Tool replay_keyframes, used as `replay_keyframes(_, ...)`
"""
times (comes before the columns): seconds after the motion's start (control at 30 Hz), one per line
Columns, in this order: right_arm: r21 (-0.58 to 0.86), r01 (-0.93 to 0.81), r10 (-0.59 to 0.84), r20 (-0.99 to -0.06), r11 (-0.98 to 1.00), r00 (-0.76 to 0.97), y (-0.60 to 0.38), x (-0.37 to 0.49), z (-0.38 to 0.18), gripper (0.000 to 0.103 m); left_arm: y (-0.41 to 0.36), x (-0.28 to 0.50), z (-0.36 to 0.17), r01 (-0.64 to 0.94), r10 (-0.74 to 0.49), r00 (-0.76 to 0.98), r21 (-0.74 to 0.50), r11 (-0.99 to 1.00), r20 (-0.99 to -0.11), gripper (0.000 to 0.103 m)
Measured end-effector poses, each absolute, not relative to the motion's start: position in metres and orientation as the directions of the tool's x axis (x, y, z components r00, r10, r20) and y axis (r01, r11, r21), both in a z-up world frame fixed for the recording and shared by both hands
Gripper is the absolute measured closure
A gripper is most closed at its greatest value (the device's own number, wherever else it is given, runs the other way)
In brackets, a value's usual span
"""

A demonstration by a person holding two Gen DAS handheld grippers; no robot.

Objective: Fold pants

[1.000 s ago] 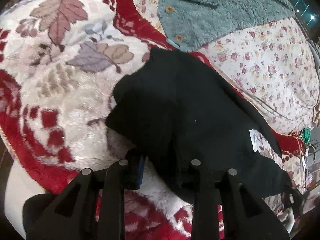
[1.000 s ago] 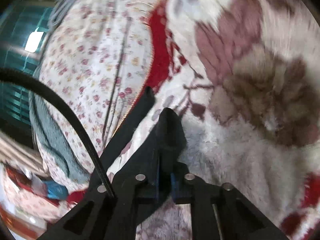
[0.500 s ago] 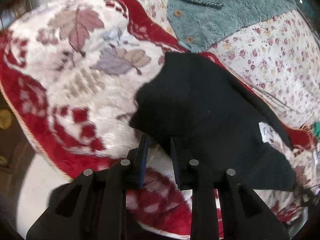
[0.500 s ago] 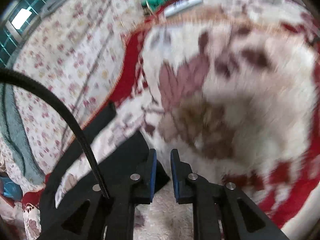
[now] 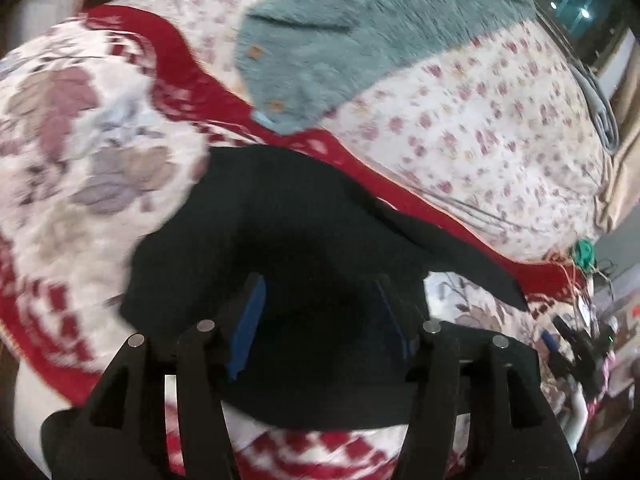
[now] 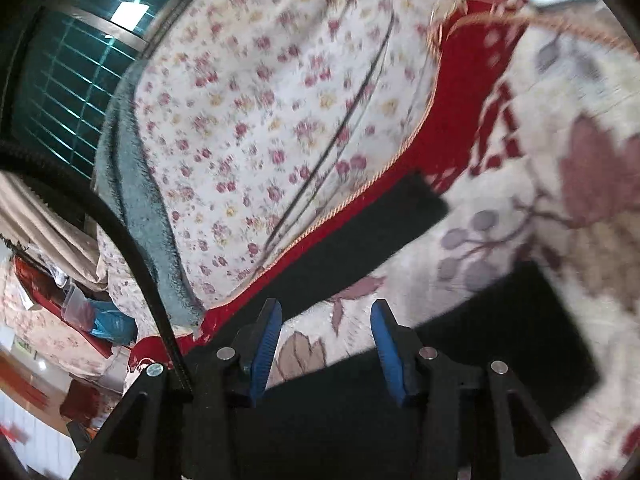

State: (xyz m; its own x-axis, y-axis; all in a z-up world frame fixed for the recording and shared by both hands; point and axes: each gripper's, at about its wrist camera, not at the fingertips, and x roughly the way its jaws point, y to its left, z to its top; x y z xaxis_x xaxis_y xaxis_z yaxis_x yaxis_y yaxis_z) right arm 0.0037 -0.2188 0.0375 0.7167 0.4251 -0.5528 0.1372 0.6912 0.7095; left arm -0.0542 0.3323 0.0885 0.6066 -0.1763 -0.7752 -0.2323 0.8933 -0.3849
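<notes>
Black pants (image 5: 288, 232) lie on a bed, spread over a plush red-and-cream blanket (image 5: 80, 152) with a leaf pattern. Both grippers have just been opening, and neither has hold of the cloth. This looks like the release after a fold, so the fabric can settle flat.

The left gripper (image 5: 320, 320) hovers over the broad part of the pants, its blue-padded jaws set wide apart. Dark cloth shows behind the gap, but nothing is pinched.

The right gripper (image 6: 326, 340) has its jaws about half open, with only blanket showing between them.

From the right wrist view, the pants appear as two dark bands: one narrow strip running along the blanket's red border, and a wider, squarer panel nearer the gripper. The fabric is matt, thick and mostly smooth. A fuzzy teal garment (image 5: 360, 40) lies well beyond, on a floral sheet (image 5: 480, 120).
</notes>
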Motion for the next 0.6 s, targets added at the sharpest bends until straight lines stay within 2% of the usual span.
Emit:
replay_keyframes(0.13,0.719,0.195,0.435,-0.589,0.667,0.681,-0.219,0.036,0.012,0.057,0.318,-0.014,0.071,-0.201,-0.268,0.552,-0.438,0.876,-0.79,0.048)
replay_keyframes(0.2,0.704,0.233,0.422,-0.62,0.671,0.661,-0.22,0.055,-0.002,0.053,0.315,-0.001,0.065,-0.206,-0.291,0.533,-0.455,0.866,-0.795,0.048)
replay_keyframes(0.27,0.698,0.264,0.414,-0.64,0.666,0.647,-0.223,0.069,-0.013,0.053,0.315,0.017,0.057,-0.225,-0.299,0.526,-0.47,0.854,-0.796,0.048)
replay_keyframes(0.43,0.734,0.263,0.428,-0.606,0.627,0.671,-0.227,0.102,-0.029,0.053,0.321,0.061,0.042,-0.286,-0.314,0.546,-0.525,0.801,-0.777,0.048)
replay_keyframes(0.6,0.723,0.247,0.417,-0.605,0.646,0.679,-0.223,0.118,-0.032,0.053,0.309,0.102,0.029,-0.308,-0.312,0.504,-0.505,0.806,-0.805,0.048)
